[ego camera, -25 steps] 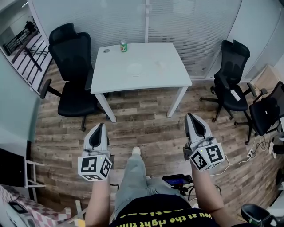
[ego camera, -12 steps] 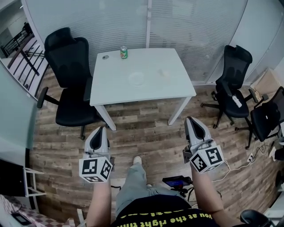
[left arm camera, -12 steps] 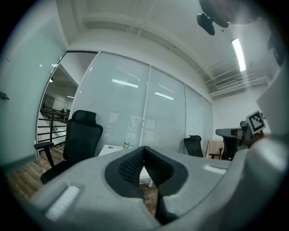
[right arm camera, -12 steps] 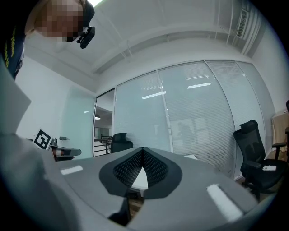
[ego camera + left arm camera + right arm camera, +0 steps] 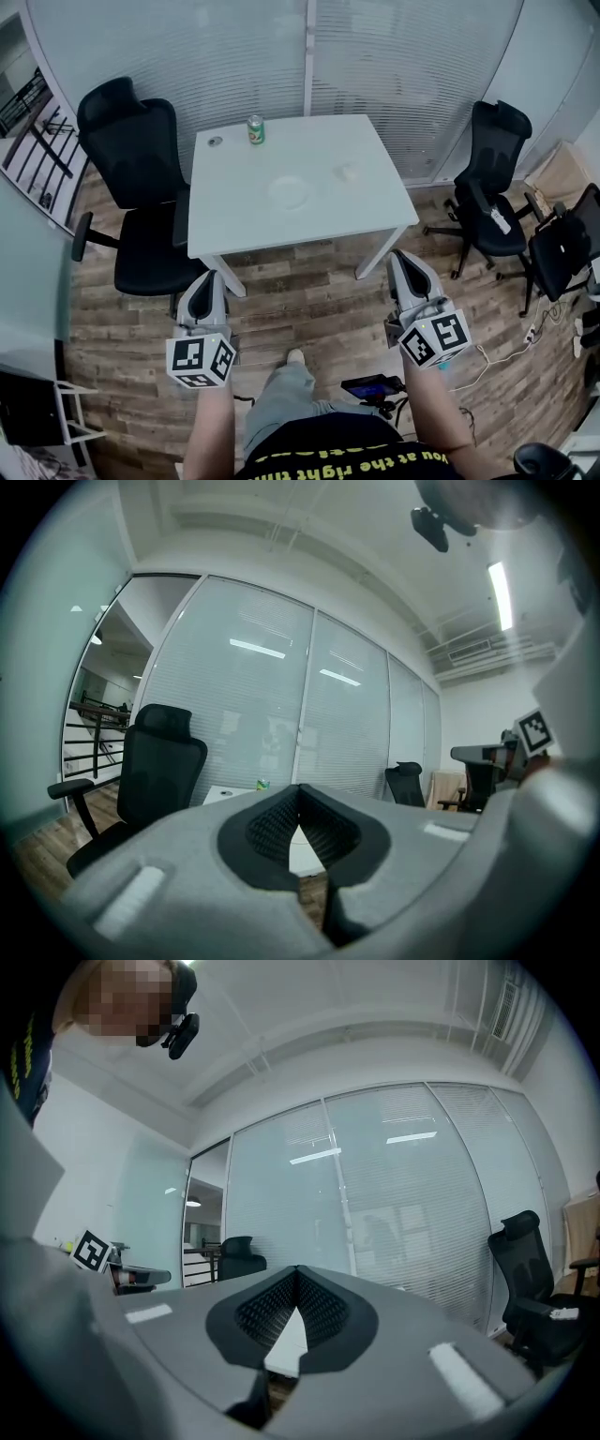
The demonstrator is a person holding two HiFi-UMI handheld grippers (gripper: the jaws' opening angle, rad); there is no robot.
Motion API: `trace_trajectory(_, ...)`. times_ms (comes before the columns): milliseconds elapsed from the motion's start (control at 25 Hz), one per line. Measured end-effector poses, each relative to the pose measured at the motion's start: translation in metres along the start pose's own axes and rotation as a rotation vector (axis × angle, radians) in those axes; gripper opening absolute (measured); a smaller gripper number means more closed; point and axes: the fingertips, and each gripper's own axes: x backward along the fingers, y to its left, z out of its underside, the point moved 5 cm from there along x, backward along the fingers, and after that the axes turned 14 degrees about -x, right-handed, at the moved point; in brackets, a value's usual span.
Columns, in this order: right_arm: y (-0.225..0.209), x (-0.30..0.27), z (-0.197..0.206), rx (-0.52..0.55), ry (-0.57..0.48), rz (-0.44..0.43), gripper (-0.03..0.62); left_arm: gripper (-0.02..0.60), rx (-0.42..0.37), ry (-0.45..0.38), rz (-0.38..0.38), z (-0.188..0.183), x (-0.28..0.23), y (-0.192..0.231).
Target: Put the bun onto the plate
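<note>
Left hand-held gripper: its jaws were pressed together with nothing between them. It was held level over the brown wood-plank floor, short of the tabletop's near edge.
Right hand-held gripper: its jaws were likewise closed tip to tip and empty. It pointed the same way, just short of the tabletop's near right corner.
Tabletop: the white rectangular tabletop lay ahead of both hand-held grippers, and neither touched it.
Bun: the small pale bun lay bare on the tabletop, ahead of the right hand-held gripper and to its inner side, well apart from it.
Plate: the pale round plate lay empty, ahead of the two hand-held grippers and roughly midway between them. It was near the bun but not touching it.
Other things: a green drinks can and a small round grey object stood at the far edge, beyond the left hand-held gripper. A black office chair stood ahead of that gripper on its outer side.
Done: nothing of the task, as far as could be judged; the bun was off the plate and in neither hand-held gripper.
Left to do: reaching the tabletop, spreading one pair of jaws, taking the bun, carrying it across to the plate and letting go. The right hand-held gripper looked the better placed for it.
</note>
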Motion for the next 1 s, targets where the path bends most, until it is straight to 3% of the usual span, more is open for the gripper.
trace_trajectory(640, -0.012, -0.100, 0.011, -0.013, 0.004, 0.042, 0.006, 0.000, -0.027, 0.010, 0.061, 0.006, -0.092, 0.057)
trace_trajectory(1000, -0.013, -0.130, 0.018, 0.008, 0.057, 0.028, 0.006, 0.000, 0.041, 0.008, 0.063, 0.018, -0.115, 0.064)
